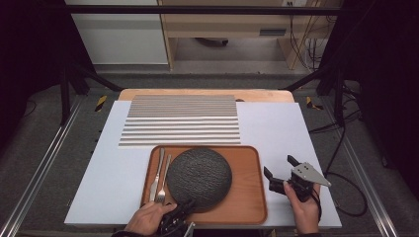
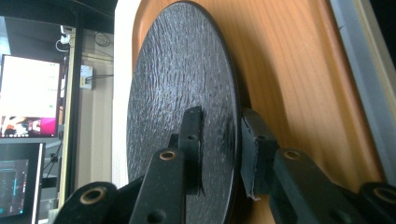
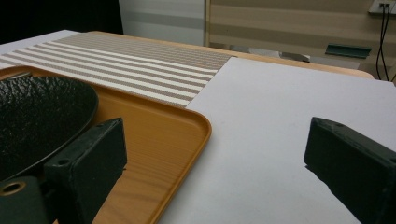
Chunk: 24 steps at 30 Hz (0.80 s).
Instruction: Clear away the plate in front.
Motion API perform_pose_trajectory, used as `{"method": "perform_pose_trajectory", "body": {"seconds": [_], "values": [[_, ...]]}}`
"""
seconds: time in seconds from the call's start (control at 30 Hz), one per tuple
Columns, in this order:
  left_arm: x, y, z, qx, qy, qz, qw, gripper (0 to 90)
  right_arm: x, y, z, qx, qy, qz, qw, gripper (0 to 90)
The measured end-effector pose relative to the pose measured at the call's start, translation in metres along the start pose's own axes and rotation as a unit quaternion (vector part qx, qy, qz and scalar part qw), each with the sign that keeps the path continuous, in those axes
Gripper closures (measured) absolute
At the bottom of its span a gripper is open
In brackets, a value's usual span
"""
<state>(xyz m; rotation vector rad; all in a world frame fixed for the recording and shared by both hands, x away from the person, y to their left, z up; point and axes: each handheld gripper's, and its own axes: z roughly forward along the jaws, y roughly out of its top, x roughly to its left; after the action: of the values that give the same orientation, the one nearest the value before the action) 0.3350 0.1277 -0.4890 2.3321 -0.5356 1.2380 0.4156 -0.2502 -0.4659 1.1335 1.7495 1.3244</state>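
High view count: one dark round plate, one wooden tray, one knife, one fork, one striped placemat, one white sheet over the desk, two grippers; plate sits on the tray, a bit left of tray centre; knife and fork lie side by side on the tray's left part, just beside the plate, handles pointing away from the person; placemat lies beyond the tray, its near edge just at the tray's far rim.

Left gripper is at the plate's near edge, held by the left hand at the bottom of the frame; in the left gripper view the plate rim runs between the two jaws, one jaw over its textured top face, the other on the underside toward the tray; a narrow gap shows between the underside jaw and the rim, so the jaws stand slightly apart around the plate, not clamped.

Right gripper sits on the white sheet just right of the tray, well clear of the plate; jaws wide apart, nothing between them; right gripper view shows bare sheet between the jaws, tray corner and plate off to the left.
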Motion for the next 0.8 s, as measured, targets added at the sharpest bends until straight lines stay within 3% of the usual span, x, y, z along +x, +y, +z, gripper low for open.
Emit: {"method": "perform_pose_trajectory", "body": {"seconds": [0.33, 0.5, 0.67, 0.8], "values": [[0.0, 0.009, -0.016, -0.027, 0.007, -0.011, 0.9996, 69.7, 0.0, 0.0, 0.0, 0.002, 0.0, -0.001, 1.0, 5.8], [0.002, 0.013, -0.023, -0.044, 0.022, -0.021, 0.9986, 70.9, 0.001, 0.0, 0.0, 0.002, 0.0, 0.0, 1.0, 5.8], [0.009, 0.009, -0.023, -0.043, 0.036, -0.05, 0.9972, 69.6, 0.001, 0.0, 0.0, 0.002, 0.0, -0.002, 1.0, 5.8], [0.017, 0.005, -0.025, -0.025, 0.056, -0.08, 0.9949, 65.2, 0.0, 0.0, 0.0, 0.001, 0.0, 0.001, 1.0, 5.8]]}}
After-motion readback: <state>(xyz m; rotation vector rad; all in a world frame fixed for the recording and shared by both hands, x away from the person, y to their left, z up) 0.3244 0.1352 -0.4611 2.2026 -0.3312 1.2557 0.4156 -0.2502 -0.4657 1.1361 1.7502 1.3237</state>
